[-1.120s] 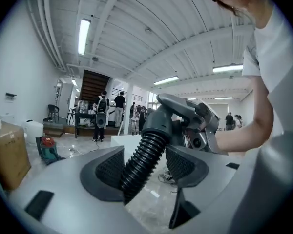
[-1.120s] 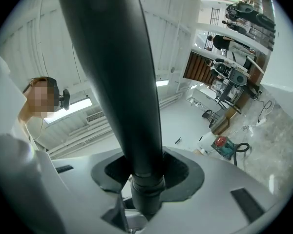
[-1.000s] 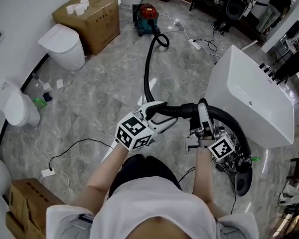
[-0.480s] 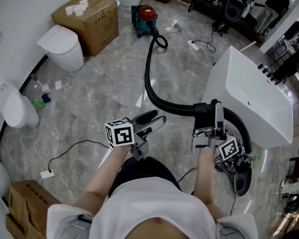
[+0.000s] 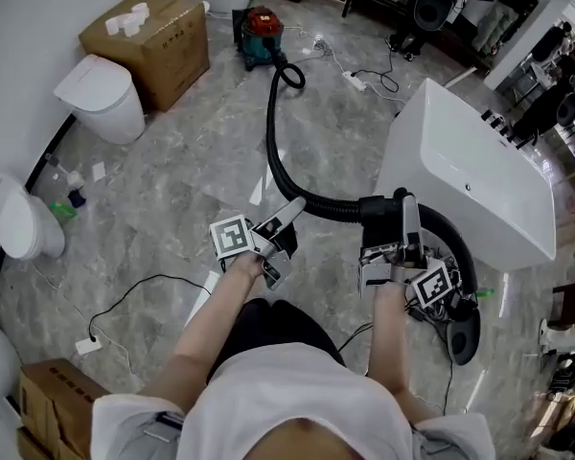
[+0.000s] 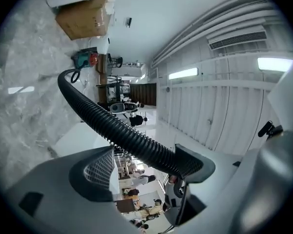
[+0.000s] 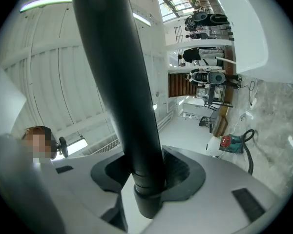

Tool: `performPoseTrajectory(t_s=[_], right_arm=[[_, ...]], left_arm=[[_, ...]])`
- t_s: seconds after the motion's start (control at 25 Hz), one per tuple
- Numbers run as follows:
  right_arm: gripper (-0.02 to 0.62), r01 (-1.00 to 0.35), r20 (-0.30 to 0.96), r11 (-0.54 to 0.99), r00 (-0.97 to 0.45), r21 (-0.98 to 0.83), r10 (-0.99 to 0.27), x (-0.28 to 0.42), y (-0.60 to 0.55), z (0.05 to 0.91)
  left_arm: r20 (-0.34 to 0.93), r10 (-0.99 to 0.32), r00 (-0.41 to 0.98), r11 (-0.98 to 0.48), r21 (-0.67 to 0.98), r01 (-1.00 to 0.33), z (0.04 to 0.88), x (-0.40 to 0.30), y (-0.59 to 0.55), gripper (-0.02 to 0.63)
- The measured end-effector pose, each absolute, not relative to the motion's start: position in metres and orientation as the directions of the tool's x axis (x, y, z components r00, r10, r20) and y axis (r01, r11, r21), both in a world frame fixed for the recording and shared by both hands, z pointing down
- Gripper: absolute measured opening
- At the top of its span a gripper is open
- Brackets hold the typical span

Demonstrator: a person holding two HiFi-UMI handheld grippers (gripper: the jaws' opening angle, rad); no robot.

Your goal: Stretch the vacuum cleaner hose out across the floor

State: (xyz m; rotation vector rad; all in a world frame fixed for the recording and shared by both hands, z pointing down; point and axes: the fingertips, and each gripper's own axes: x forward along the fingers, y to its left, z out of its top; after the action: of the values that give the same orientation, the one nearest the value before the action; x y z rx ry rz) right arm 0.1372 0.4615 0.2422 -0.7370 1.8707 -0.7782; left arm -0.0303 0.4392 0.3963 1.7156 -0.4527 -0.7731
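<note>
The left gripper [image 5: 286, 228] sat low in the middle of the head view with its marker cube facing up. Its jaws had just been opening and stood wide apart, released. In its own view the ribbed black hose [image 5: 272, 132] crossed just past the tip of one jaw, and neither pad pressed on it.

The right gripper [image 5: 402, 220] was just beside it at 3 o'clock. Its jaws were clenched on the hose's smooth stiff section, which filled the gap between the pads in the right gripper view.

From that grip the hose ran toward 9 o'clock through a thick cuff and passed the left gripper's tips. It then curved up toward 12 o'clock across the grey marble floor [image 5: 172, 190]. It made a small loop and joined the red and teal vacuum cleaner [image 5: 259, 29] at the top of the head view, at about 11 o'clock. On the other side of the right gripper the hose arched toward 4 o'clock and dropped to a dark nozzle end near the floor.

A white bathtub [image 5: 470, 190] stood at 2 o'clock. A cardboard box [image 5: 158, 41] and a toilet [image 5: 101, 94] were at 10 o'clock. A thin black cable [image 5: 125, 295] lay at 8 o'clock.
</note>
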Motion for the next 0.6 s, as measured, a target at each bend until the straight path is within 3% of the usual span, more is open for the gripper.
performPoseTrajectory(t_s=[0.28,0.6], right_arm=[[0.173,-0.184,-0.525,0.605,-0.346,-0.774,-0.777,0.158,0.457,0.245],[0.173,-0.146,-0.541,0.610,-0.335,-0.779,-0.771,0.159,0.448,0.243]], left_arm=[[-0.252,-0.585,0.771,-0.208,0.965,0.158,0.414,-0.004,0.457,0.377],[-0.368,-0.690,0.623,-0.195,0.924,0.330,0.397,-0.020,0.423,0.377]])
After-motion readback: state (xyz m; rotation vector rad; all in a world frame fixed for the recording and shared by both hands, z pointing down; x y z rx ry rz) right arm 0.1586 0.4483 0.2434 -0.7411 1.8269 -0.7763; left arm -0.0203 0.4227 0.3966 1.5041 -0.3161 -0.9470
